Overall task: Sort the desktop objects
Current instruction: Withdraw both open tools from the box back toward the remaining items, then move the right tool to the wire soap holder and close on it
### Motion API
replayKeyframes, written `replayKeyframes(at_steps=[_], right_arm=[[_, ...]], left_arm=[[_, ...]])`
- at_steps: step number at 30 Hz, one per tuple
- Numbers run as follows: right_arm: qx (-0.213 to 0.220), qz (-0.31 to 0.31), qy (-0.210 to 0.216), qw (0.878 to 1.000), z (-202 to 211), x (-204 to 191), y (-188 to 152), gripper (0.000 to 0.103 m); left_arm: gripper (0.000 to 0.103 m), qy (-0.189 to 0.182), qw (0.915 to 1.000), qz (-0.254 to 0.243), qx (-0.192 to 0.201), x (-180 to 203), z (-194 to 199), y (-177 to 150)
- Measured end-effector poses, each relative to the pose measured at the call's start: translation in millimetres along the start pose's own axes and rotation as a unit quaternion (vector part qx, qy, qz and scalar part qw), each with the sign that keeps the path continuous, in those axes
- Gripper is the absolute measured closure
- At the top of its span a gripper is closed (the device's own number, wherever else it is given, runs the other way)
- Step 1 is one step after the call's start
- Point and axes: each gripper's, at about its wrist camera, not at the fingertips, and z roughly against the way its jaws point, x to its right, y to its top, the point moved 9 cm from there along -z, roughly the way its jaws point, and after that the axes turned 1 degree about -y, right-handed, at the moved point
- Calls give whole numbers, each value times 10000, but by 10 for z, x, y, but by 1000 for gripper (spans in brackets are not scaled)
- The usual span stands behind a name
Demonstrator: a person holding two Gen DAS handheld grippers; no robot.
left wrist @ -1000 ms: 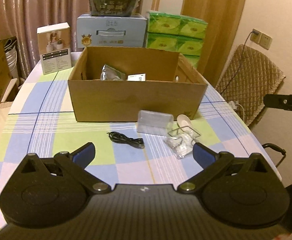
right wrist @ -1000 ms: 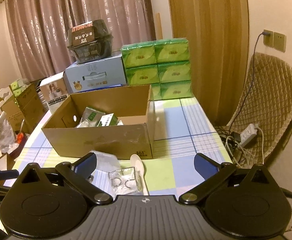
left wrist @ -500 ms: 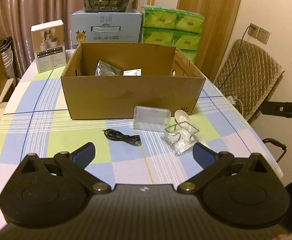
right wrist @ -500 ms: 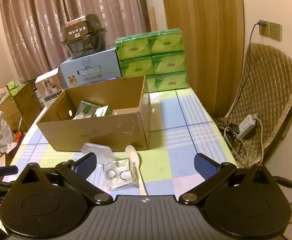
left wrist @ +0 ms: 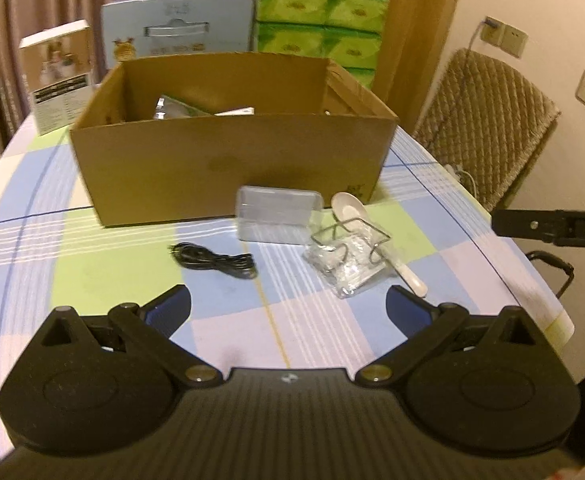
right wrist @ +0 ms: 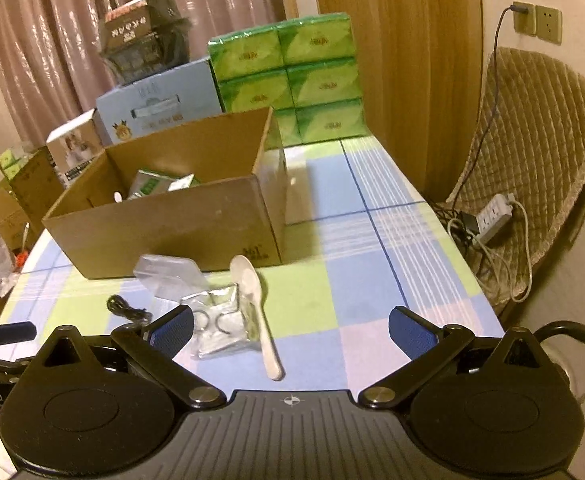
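Before box [left wrist: 228,168] | both grippers, left [left wrist: 288,307] and right [right wrist: 291,327], gaping, empty | right nearest spoon [right wrist: 252,304] (thin handle) | pinch low, lift clear of bag [right wrist: 222,324]

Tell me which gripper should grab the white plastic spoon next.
Right, probably. The white plastic spoon lies between the right gripper's open fingers, handle near; from the left gripper it sits off right, past the clear packet.

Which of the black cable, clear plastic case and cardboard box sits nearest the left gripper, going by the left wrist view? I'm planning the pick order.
From the left gripper outward:
1. Black cable, just ahead, slightly to its left.
2. Clear plastic case, farther on, about centre, right in front of the box.
3. Cardboard box, behind both.
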Motion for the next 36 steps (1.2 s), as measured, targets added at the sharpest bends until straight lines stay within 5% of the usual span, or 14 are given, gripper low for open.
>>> replayKeyframes(at_steps=[8, 23, 36], right_arm=[[-1, 182, 8, 9998, -318, 76, -78, 3], [-427, 291, 531, 9972, -846, -110, -283, 28], [-296, 734, 632, 9949, -993, -504, -288, 28]], left_arm=[[1, -190, 9998, -39, -51, 38, -335, -52], [2, 191, 9998, 13, -97, -418, -443, -155], [2, 411, 9987, 167, -267, -897, -589, -48]])
